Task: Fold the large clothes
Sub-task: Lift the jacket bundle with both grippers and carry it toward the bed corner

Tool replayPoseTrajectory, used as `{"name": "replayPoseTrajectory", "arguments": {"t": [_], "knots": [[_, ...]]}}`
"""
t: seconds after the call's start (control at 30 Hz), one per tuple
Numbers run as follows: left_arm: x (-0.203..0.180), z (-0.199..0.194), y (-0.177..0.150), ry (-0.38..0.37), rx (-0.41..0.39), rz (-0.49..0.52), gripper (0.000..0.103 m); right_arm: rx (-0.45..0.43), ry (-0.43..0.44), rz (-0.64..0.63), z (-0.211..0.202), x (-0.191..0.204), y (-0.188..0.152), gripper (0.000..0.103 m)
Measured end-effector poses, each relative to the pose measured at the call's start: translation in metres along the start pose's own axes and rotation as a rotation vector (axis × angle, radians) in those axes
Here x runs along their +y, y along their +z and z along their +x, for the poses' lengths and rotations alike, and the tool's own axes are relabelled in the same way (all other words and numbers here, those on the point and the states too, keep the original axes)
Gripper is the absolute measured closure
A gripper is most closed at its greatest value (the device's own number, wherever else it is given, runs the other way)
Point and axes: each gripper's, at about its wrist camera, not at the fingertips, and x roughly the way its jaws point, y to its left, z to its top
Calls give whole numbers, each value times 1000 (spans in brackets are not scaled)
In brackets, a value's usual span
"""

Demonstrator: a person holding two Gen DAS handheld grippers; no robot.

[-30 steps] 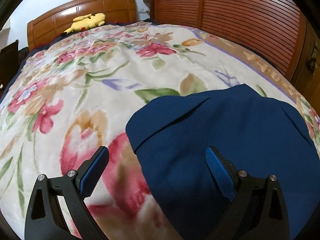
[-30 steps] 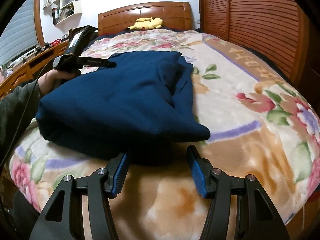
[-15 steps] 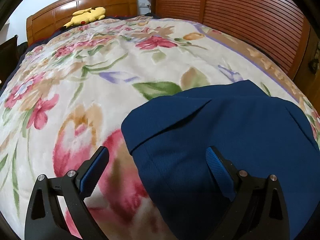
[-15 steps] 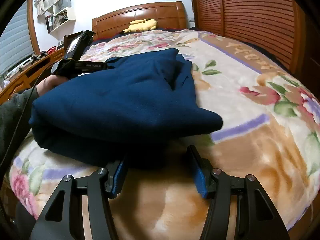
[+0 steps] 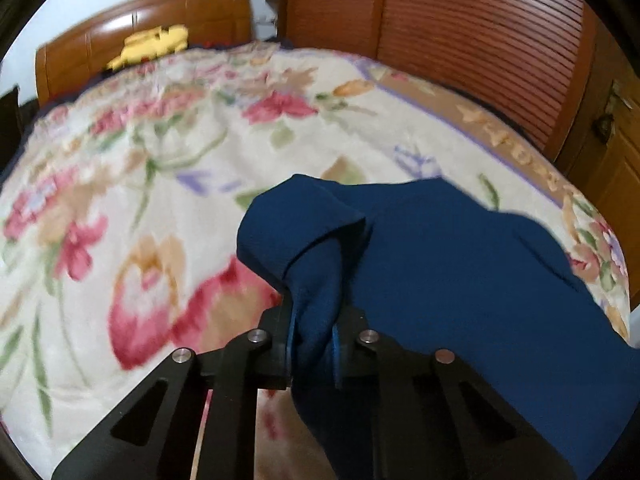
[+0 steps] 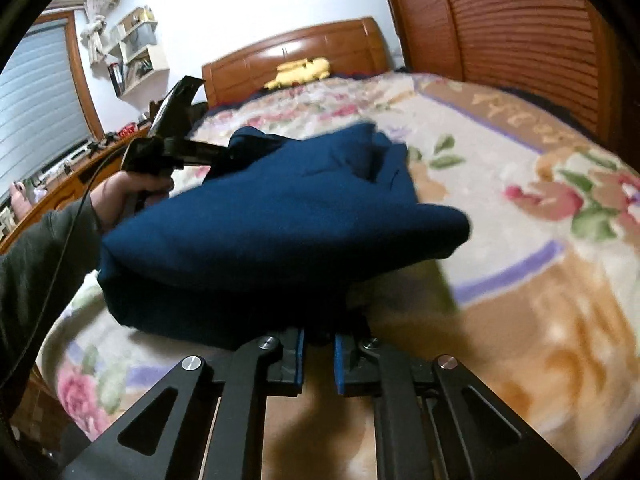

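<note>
left gripper (image 5: 312,340) clamped on navy garment (image 5: 440,248) corner | right gripper (image 6: 319,354) pinching near hem, likely | 2 holds to lift evenly off floral blanket (image 5: 120,168)

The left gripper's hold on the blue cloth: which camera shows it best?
The left wrist view: the left gripper is shut on a bunched fold of the blue cloth, seen close. The right wrist view shows it only far off, from the side.

Right gripper (image 6: 319,354) pinches the blue garment's (image 6: 280,216) near edge; left gripper (image 6: 224,155) clamps its far corner above the bed (image 6: 540,240).
</note>
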Motion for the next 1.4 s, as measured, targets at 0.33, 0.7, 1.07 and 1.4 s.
{"name": "replayPoseTrajectory", "arguments": {"t": [0.33, 0.7, 1.07, 1.4], "knots": [[-85, -32, 44, -19, -145, 62, 90, -141, -129, 24, -53, -54, 29, 94], [-252, -3, 109, -201, -247, 127, 90, -185, -423, -64, -134, -151, 48, 94], [-366, 48, 86, -233, -152, 193, 86, -49, -600, 107, -174, -239, 1, 94], [-312, 5, 44, -215, -141, 210, 25, -63, -704, 168, -208, -207, -16, 60]]}}
